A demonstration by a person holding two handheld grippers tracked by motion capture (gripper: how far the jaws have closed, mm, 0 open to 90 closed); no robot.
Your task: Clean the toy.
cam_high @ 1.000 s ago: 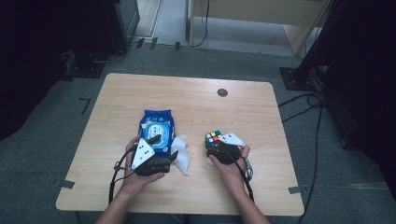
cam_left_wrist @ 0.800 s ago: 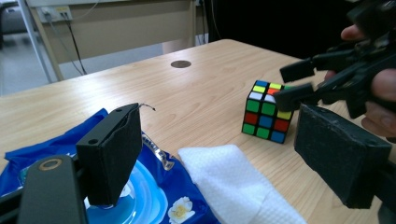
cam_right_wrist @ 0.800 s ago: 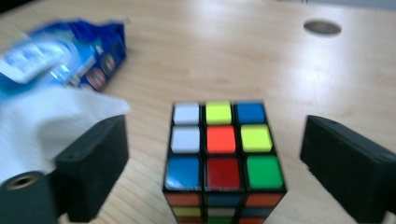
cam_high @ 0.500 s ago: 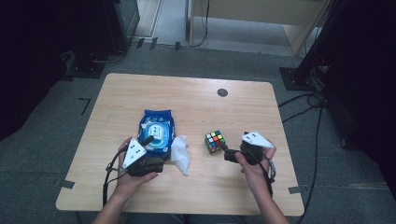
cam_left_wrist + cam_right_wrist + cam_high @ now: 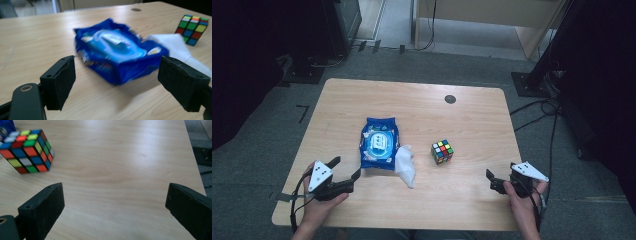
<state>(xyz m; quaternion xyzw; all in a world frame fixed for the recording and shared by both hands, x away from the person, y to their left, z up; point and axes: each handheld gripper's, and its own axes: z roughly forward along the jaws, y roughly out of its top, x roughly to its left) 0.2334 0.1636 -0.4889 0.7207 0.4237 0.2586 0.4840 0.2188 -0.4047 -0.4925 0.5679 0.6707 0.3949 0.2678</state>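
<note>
In the high view, the left claw (image 5: 344, 174) is hovering wide and empty at the near left of the tabletop (image 5: 412, 105), pointing toward the blue wipes pack (image 5: 379, 142), which is lying flat near the middle. A white wipe (image 5: 405, 162) is lying against the pack's right side, its near end trailing toward the person. The colour cube (image 5: 442, 151) is sitting to the right of the wipe, apart from it. The right claw (image 5: 490, 181) is hanging over the near right of the tabletop, well apart from the cube, also wide and gripping nothing.

In the left gripper view, the left claw (image 5: 120, 82) is standing with its jaws spread wide, the wipes pack (image 5: 117, 55) just beyond them and blurred. The white wipe (image 5: 175, 45) is showing past the pack, and the cube (image 5: 193, 28) at the far right.

In the right gripper view, the right claw (image 5: 112, 205) is gaping over bare wood, with the cube (image 5: 26, 151) off to the far left, outside the line of the jaws.

Judging from this, the soft pack could crumple or slide if the left claw were to close on its near corner alone. The loose wipe could get dragged along with it, and a sweeping right claw could knock the cube.
</note>
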